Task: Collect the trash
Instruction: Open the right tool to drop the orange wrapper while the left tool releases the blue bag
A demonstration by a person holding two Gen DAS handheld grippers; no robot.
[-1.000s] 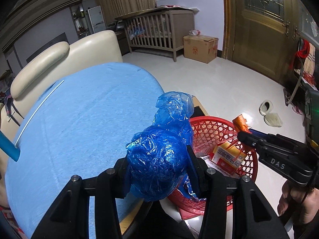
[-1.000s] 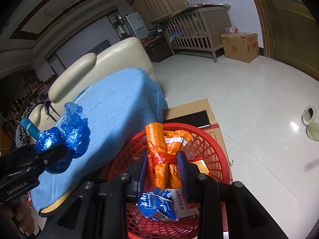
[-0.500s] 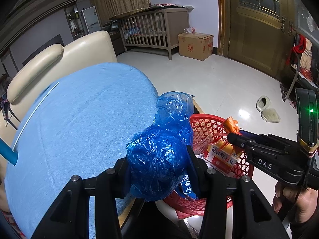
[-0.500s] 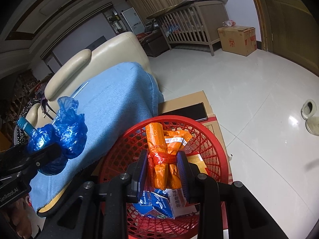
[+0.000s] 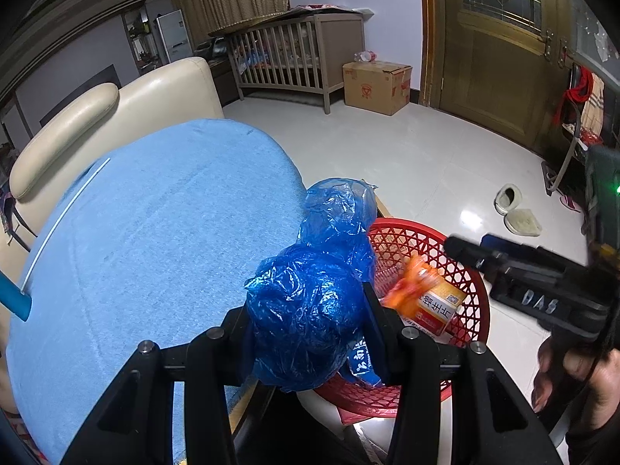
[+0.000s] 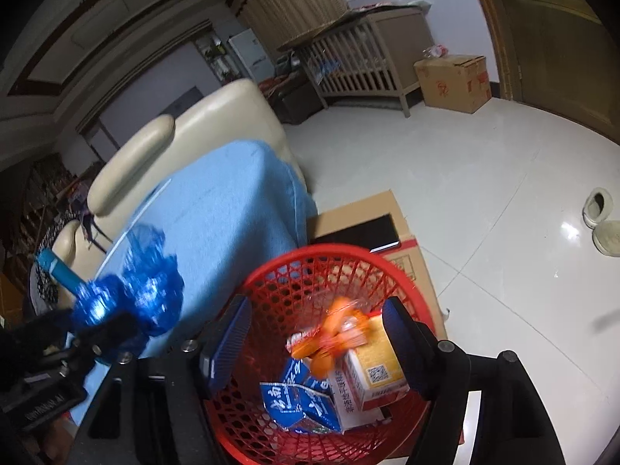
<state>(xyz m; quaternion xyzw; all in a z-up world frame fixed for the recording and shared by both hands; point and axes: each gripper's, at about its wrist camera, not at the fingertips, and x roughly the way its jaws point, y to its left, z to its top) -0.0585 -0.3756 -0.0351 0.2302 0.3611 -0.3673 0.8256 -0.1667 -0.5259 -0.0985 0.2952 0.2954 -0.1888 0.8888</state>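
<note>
My left gripper (image 5: 310, 321) is shut on a crumpled blue plastic bag (image 5: 310, 302), held over the edge of the blue-covered sofa, just left of a red mesh basket (image 5: 426, 232). In the right wrist view my right gripper (image 6: 317, 302) hangs over the basket (image 6: 321, 252) with its jaws opening. An orange wrapper bundle (image 6: 337, 329), blurred, is loose below and between the pads, touching neither, above a yellow-and-white box (image 6: 372, 376) and a blue carton (image 6: 298, 399) in the basket. The left wrist view shows the same wrapper (image 5: 410, 283) under the right gripper (image 5: 469, 244).
The basket stands by a flat cardboard box (image 6: 368, 224) next to the sofa's blue cover (image 5: 155, 232). On the white tiled floor to the right lie two slippers (image 5: 515, 213). A wooden crib (image 5: 294, 66) and a cardboard box (image 5: 376, 85) stand at the far wall.
My right gripper has opened and let go of the orange wrapper, which has dropped toward the trash in the basket. The left gripper still holds the blue bag in the same place.
</note>
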